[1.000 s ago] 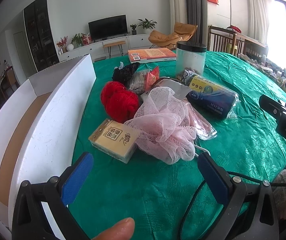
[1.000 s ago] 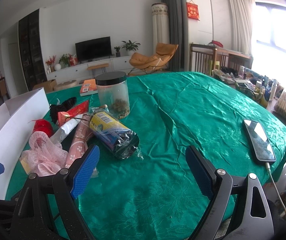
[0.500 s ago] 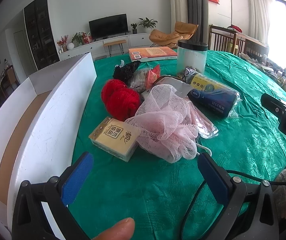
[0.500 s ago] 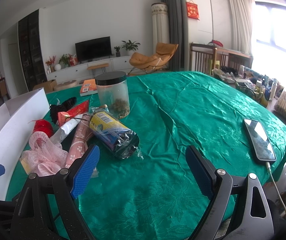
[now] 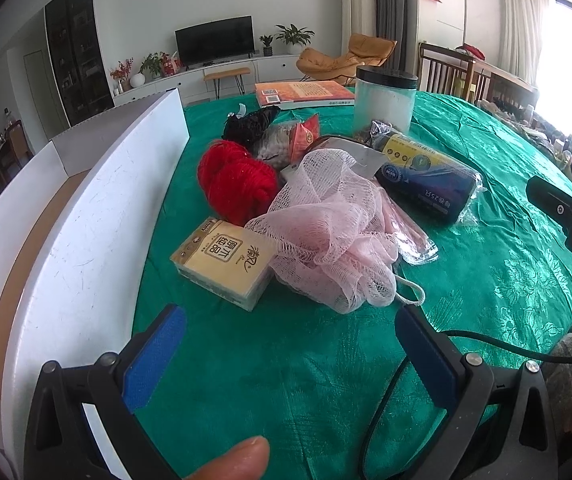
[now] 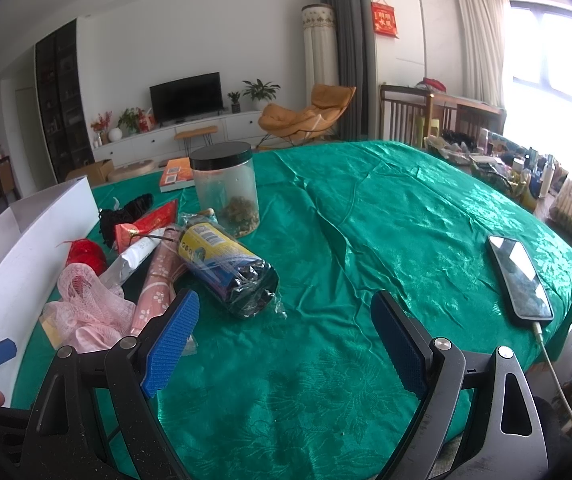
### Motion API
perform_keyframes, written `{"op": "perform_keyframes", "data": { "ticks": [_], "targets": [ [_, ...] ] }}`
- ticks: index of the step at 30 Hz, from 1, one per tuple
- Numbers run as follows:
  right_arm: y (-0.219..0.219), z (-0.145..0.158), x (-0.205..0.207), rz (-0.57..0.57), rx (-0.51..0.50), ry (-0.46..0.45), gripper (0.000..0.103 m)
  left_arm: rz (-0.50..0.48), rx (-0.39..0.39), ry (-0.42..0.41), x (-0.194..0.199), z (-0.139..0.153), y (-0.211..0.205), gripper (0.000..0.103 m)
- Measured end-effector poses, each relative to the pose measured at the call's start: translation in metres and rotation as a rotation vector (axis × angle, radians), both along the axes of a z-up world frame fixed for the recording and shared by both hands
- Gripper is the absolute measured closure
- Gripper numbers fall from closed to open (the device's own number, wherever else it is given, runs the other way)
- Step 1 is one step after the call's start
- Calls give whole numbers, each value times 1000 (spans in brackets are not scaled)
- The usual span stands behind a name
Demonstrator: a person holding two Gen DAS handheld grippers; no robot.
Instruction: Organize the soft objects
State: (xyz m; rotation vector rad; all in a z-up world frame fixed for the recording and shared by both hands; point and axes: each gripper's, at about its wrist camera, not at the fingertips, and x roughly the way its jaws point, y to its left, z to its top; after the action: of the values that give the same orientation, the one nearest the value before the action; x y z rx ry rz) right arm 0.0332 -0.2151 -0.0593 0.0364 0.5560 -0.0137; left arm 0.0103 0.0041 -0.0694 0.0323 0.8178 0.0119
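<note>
Setting: a tabletop (image 5: 486, 280) draped in green cloth is carrying a loose heap of mixed items; a white box (image 5: 97, 216) is standing along its left edge.
Left gripper (image 5: 290, 344): hovering low over bare cloth just short of the heap, jaws spread wide and holding nothing.
Right gripper (image 6: 286, 344): hanging over bare cloth to the right of the heap, jaws likewise wide apart and empty.
Soft things: a pink mesh sponge (image 5: 326, 232) is lying nearest the left gripper, overlapping a tissue pack (image 5: 221, 264); a red yarn ball (image 5: 233, 180) and a black bundle (image 5: 249, 128) are sitting behind.
Other things: a wrapped dark roll (image 6: 225, 268), a plastic jar (image 6: 225, 188), a book (image 5: 306, 94) and a phone (image 6: 518, 276) are resting on the cloth.
Progress: sorting seems to be barely starting; the visible part of the box is looking empty, and every soft item is waiting on the tabletop.
</note>
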Motion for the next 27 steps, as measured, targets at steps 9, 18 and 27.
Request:
{"op": "perform_keyframes", "data": {
  "ticks": [9, 18, 27],
  "targets": [
    [0, 0, 0, 0, 2, 1, 13, -5, -3, 20, 0, -3, 0, 0],
    [0, 0, 0, 0, 3, 2, 13, -6, -2, 23, 1, -4, 0, 0],
    [-1, 0, 1, 0, 5, 4, 13, -7, -1, 23, 1, -4, 0, 0]
  ]
}}
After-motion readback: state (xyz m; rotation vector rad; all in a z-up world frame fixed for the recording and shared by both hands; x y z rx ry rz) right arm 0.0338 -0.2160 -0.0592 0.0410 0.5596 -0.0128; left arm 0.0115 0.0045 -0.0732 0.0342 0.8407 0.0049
